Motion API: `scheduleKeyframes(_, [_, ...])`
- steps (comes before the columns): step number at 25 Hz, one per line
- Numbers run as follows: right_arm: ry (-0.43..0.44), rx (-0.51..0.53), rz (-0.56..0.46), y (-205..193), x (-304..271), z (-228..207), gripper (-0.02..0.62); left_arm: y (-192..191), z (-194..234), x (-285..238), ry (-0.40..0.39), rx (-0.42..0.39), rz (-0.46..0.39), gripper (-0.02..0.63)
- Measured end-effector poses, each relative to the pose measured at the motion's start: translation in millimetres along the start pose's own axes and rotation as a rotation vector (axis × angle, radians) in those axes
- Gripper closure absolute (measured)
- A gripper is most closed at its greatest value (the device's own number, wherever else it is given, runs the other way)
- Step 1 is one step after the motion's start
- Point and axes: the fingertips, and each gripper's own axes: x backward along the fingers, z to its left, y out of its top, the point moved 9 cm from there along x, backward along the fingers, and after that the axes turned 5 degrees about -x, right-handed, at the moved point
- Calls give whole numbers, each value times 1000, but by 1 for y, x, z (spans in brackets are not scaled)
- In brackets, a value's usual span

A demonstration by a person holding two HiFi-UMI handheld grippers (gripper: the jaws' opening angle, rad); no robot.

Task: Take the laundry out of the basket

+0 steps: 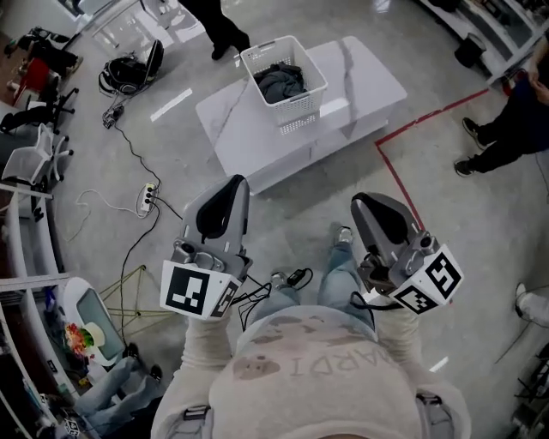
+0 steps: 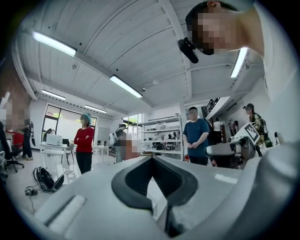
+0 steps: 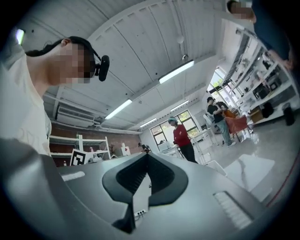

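A white slatted laundry basket (image 1: 298,108) stands on a low white marble table (image 1: 364,79) well ahead of me. Dark grey laundry (image 1: 281,81) lies crumpled inside it. My left gripper (image 1: 238,182) and right gripper (image 1: 358,202) are held close to my body, far short of the table, tips angled up and forward. Both point above the basket, so neither gripper view shows it. In the left gripper view the left gripper (image 2: 151,157) has its jaws meeting at the tips with nothing between them. The right gripper (image 3: 147,154) is likewise shut and empty.
A power strip (image 1: 148,199) and loose cables lie on the floor to the left. A red tape line (image 1: 401,182) runs past the table's right end. One person (image 1: 502,124) stands at the right, another (image 1: 221,26) behind the table. A white chair (image 1: 36,159) stands far left.
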Motion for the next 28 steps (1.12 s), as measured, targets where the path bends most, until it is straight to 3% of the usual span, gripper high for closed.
scheduleKeyframes(3, [-38, 69, 14, -9, 11, 47, 568, 10, -8, 36, -38, -3, -16, 606])
scheduleKeyframes(6, [2, 114, 17, -5, 34, 68, 568, 19, -37, 62, -20, -6, -66, 606])
scheduleKeyframes(14, [119, 86, 20, 13, 126, 69, 568, 37, -138, 119, 159, -12, -112, 606])
scheduleKeyframes(19, [155, 35, 8, 8, 164, 63, 568, 34, -177, 132, 193, -16, -90, 606])
scheduleKeyframes(28, [138, -14, 34, 2, 186, 39, 568, 30, -190, 105, 189, 28, -34, 606])
